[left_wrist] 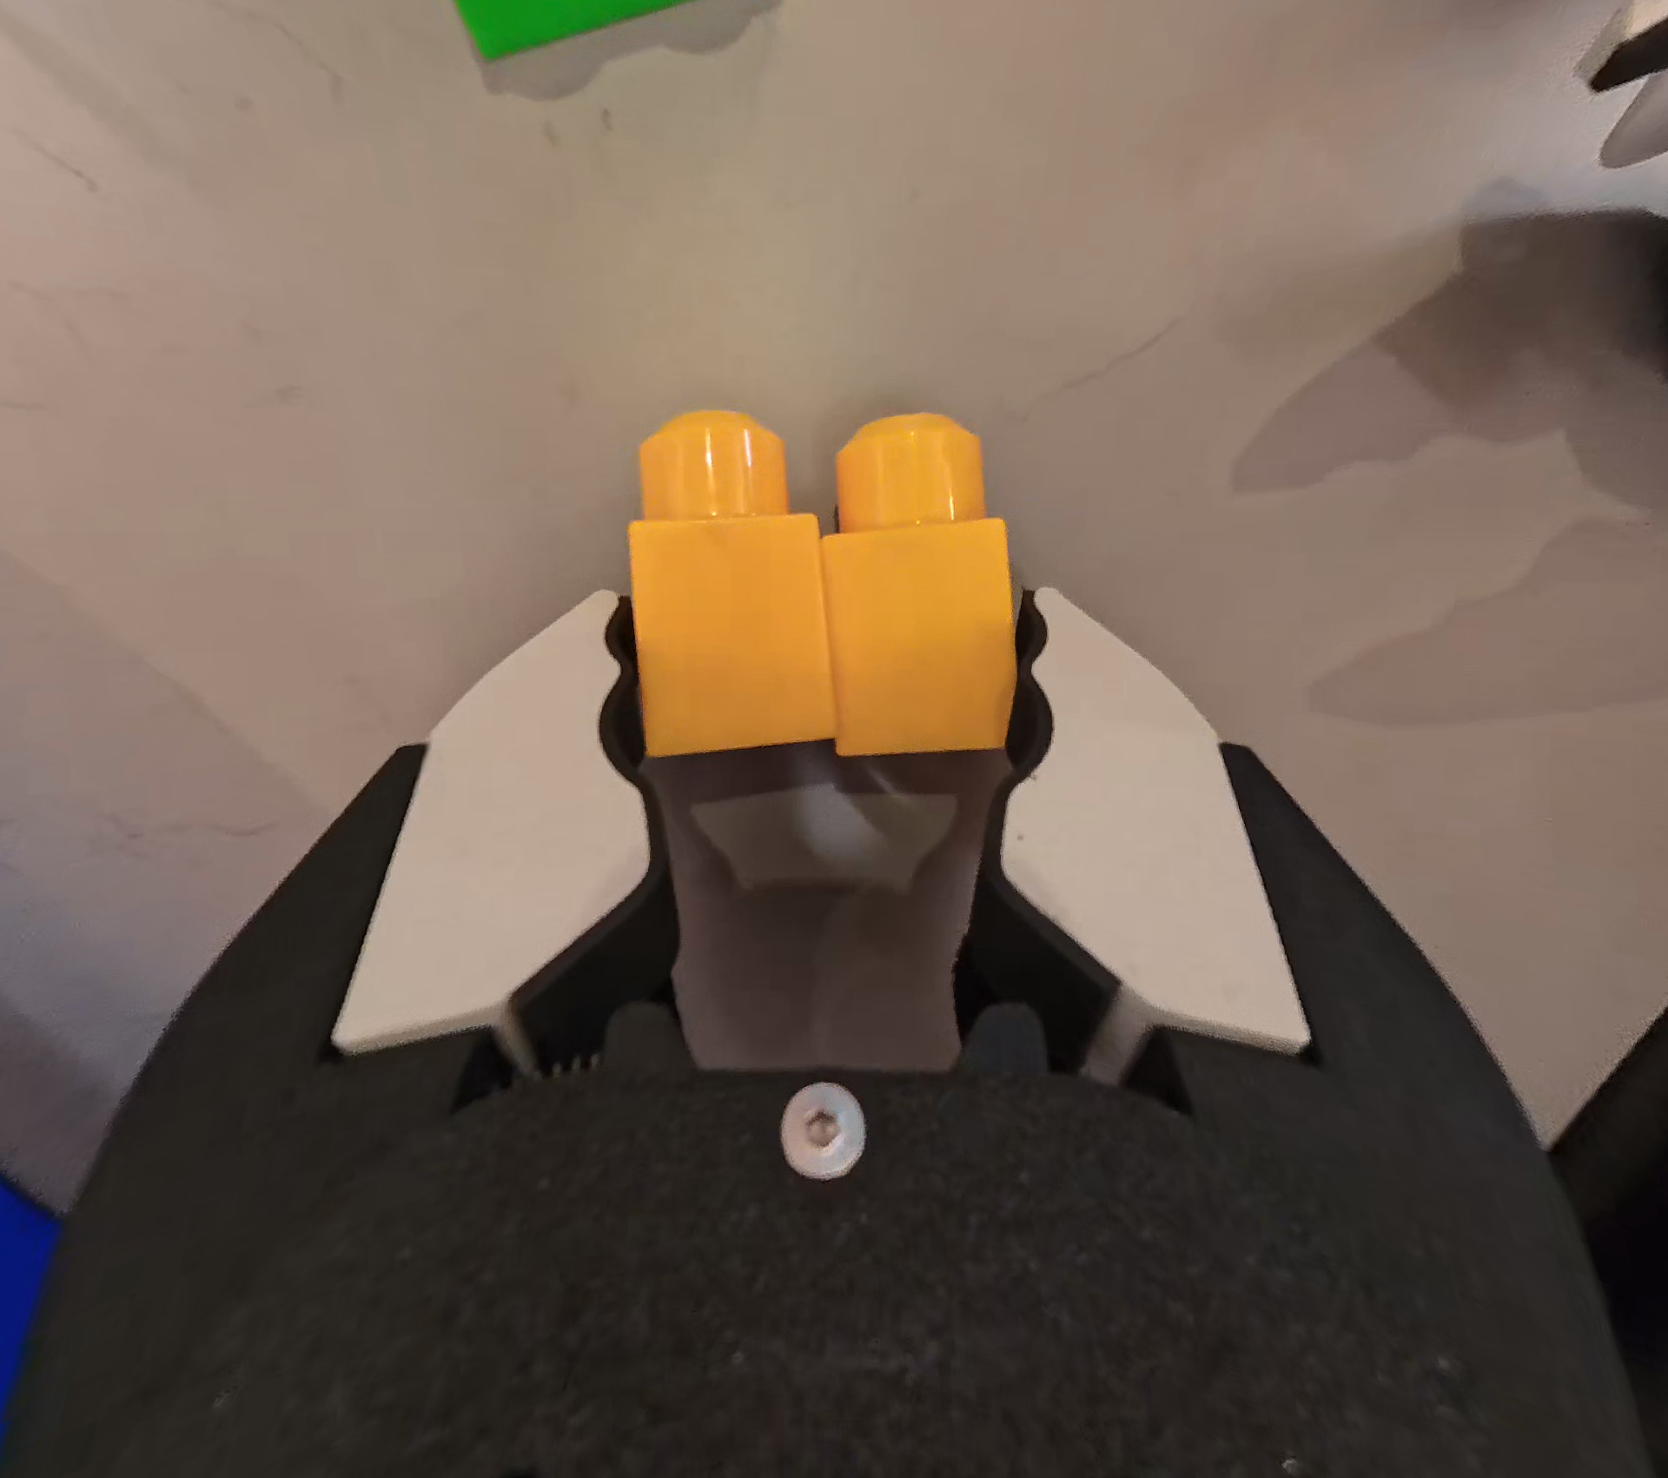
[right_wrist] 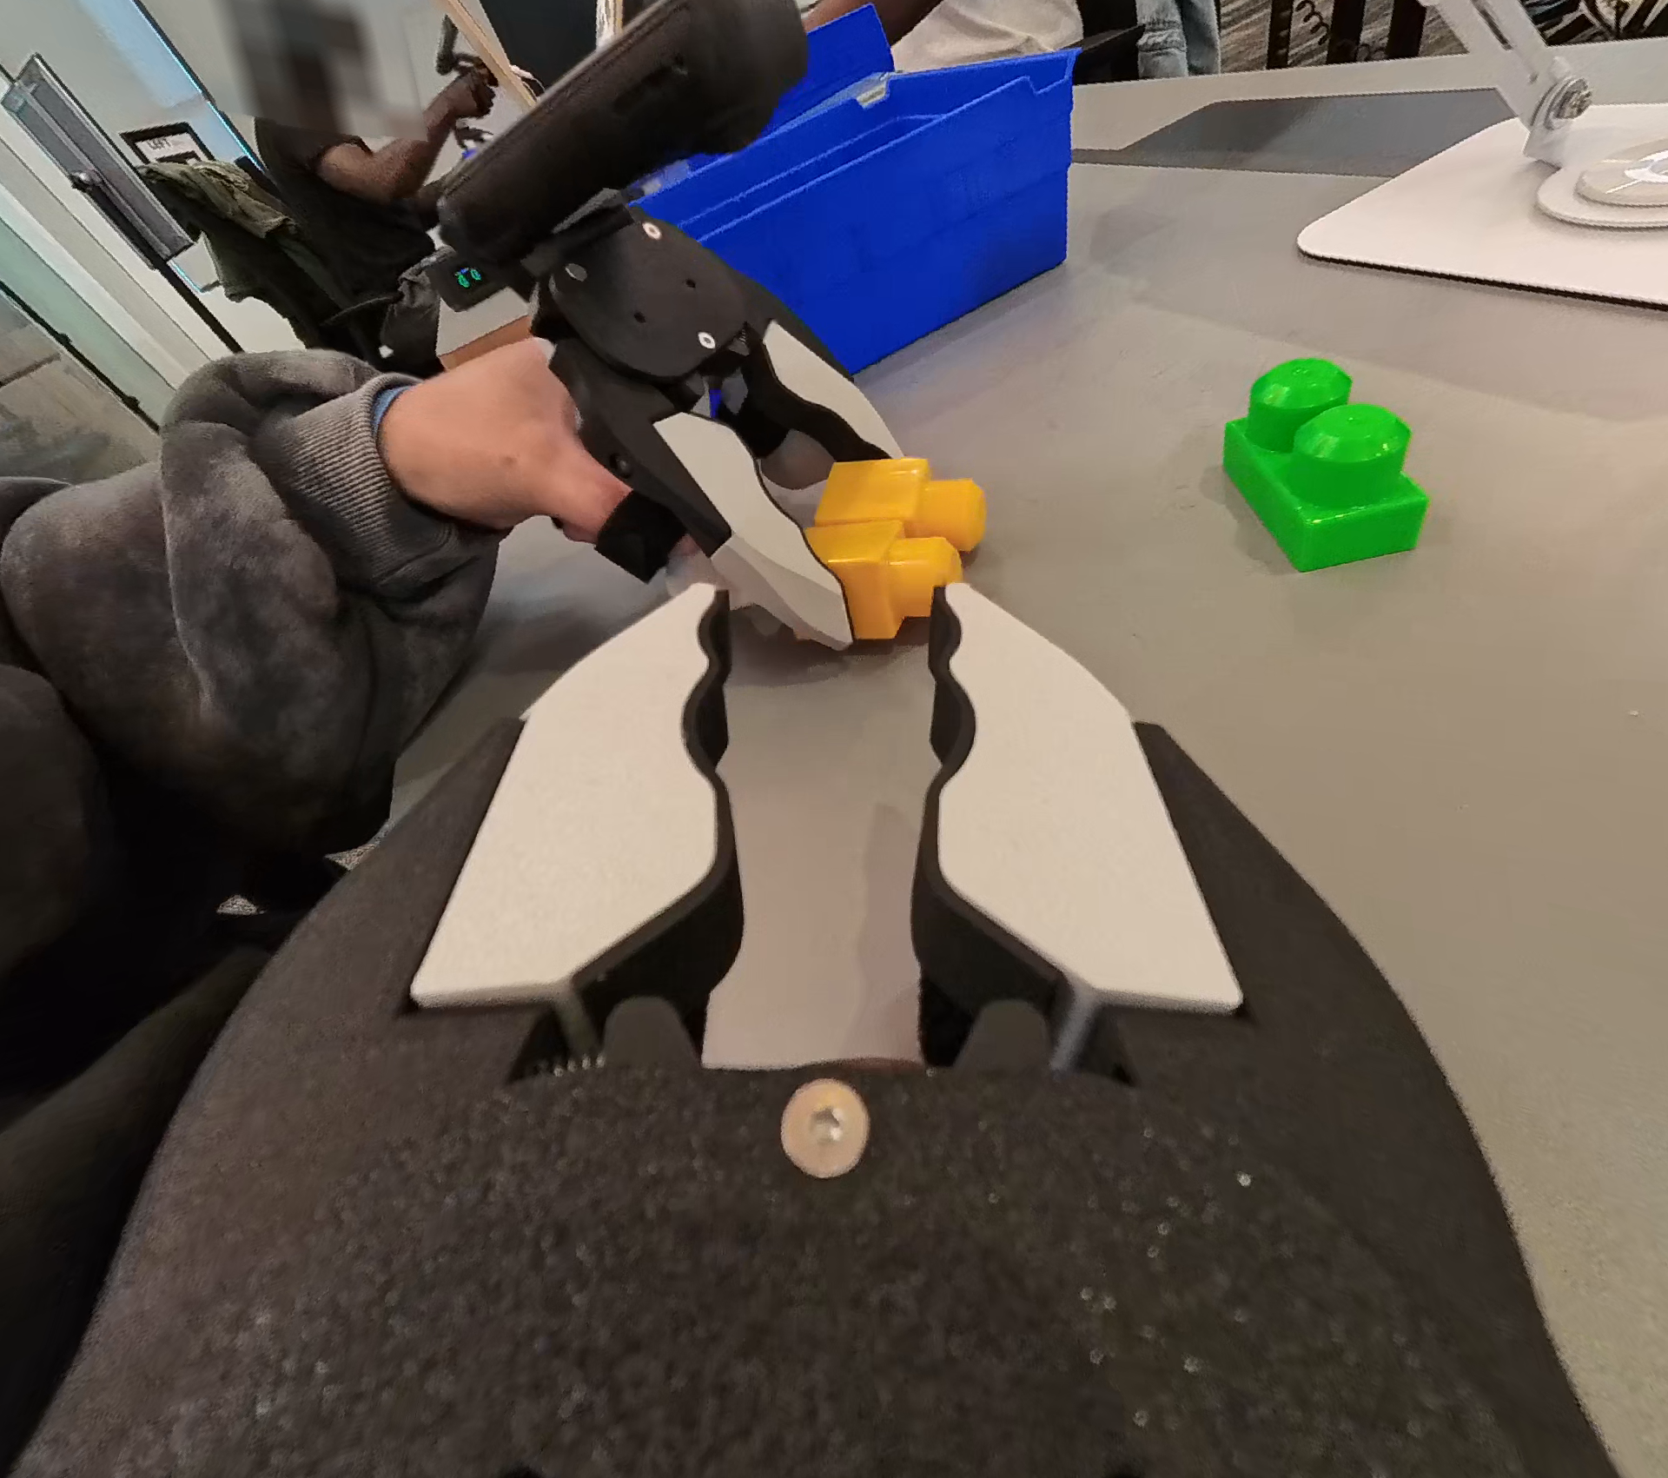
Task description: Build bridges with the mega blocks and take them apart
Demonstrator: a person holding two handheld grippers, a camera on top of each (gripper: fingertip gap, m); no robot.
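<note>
Left gripper (left_wrist: pixel 823 649) pinches two orange blocks (left_wrist: pixel 817 636); right gripper (right_wrist: pixel 826 613) gapes nearby

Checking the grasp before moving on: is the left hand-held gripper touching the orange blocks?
Touching. The left wrist view shows the left hand-held gripper pressing its fingers against both sides of the two orange blocks.

Both grippers look the same. The left gripper (left_wrist: pixel 826 645) has a wide black body with a rough, grainy surface, and one silver screw (left_wrist: pixel 823 1133) with a hexagon hole sits in the lower middle of the frame. Its two fingers (left_wrist: pixel 505 830) are light grey plates on top, with wavy black pads on the inner edges. The right gripper (right_wrist: pixel 826 604) has the same black body, grey fingers and silver screw (right_wrist: pixel 825 1128). At the left of the right wrist view, the person's hand (right_wrist: pixel 505 442) comes out of a thick dark grey sleeve (right_wrist: pixel 226 559) with a ribbed cuff.
</note>
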